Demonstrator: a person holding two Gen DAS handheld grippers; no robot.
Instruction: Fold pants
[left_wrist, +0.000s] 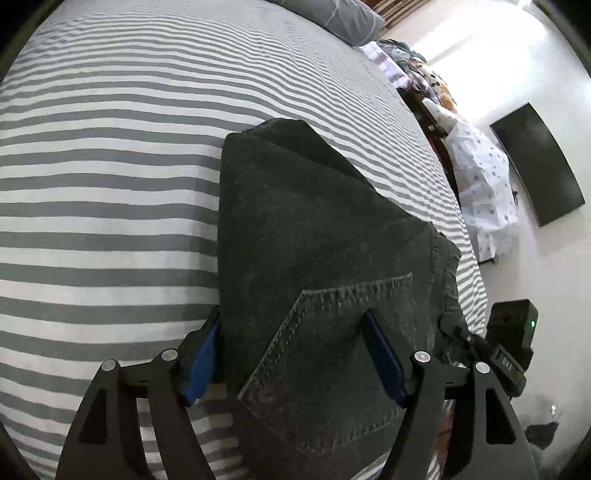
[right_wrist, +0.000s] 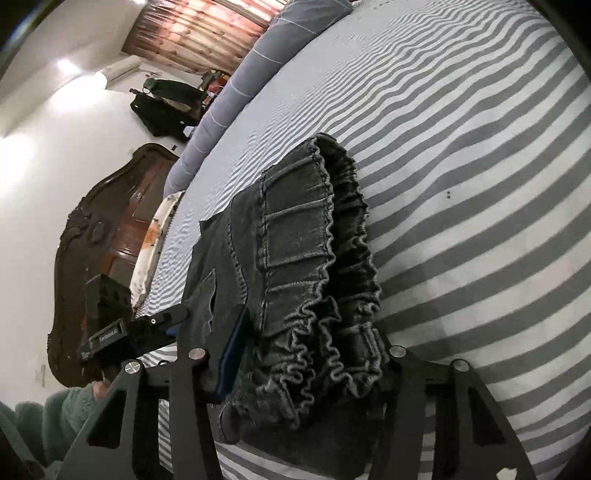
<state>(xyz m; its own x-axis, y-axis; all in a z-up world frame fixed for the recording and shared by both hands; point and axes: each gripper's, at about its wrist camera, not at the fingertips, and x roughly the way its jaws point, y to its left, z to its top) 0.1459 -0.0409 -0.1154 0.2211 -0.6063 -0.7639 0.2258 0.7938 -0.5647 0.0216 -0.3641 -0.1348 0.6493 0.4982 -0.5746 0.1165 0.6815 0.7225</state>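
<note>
My right gripper (right_wrist: 303, 354) stands wide open around the dark grey pants (right_wrist: 295, 258), which lie on the grey-and-white striped bedsheet (right_wrist: 480, 184). The gathered elastic waistband (right_wrist: 347, 251) bunches between my fingers; the blue pad (right_wrist: 231, 354) of one finger rests against the denim (the other pad is hidden under the ruffles). My left gripper (right_wrist: 162, 321) touches the pants' far edge.

- A grey-and-white striped bedsheet (left_wrist: 110, 166) is filling most of both frames.
- A grey pillow (left_wrist: 340, 14) is lying at the top edge of the left view.
- A dark screen (left_wrist: 539, 162) is hanging on the white wall at right.
- A carved wooden headboard (right_wrist: 99, 240) is standing at left in the right view.
- Curtains (right_wrist: 207, 29) are glowing reddish at top.
</note>
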